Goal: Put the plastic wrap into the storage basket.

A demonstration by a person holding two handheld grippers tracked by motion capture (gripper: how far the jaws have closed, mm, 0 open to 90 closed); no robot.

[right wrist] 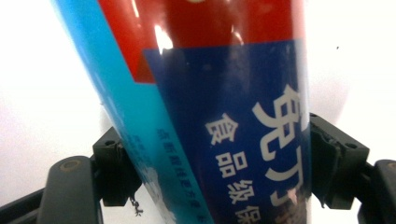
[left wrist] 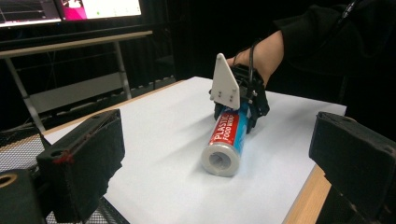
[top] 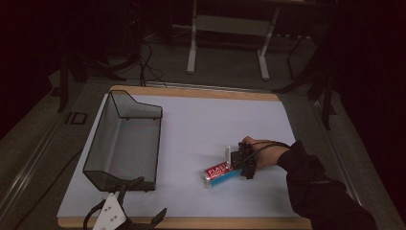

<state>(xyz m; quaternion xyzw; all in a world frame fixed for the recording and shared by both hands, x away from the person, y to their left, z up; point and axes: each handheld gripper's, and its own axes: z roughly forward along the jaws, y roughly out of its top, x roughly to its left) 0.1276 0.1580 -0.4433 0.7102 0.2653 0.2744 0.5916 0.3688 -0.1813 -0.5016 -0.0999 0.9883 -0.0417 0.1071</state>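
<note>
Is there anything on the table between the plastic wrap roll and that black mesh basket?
Nothing visible. Bare white table top lies between the roll, lying on its side in the right gripper, and the mesh basket.

A dark mesh basket (top: pixel 125 143) sits on the white table (top: pixel 201 120).

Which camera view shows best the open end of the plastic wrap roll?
The left gripper view: the plastic wrap roll points its white open end at that camera. The high view shows the roll small, from above. The right gripper view shows the label close.
</note>
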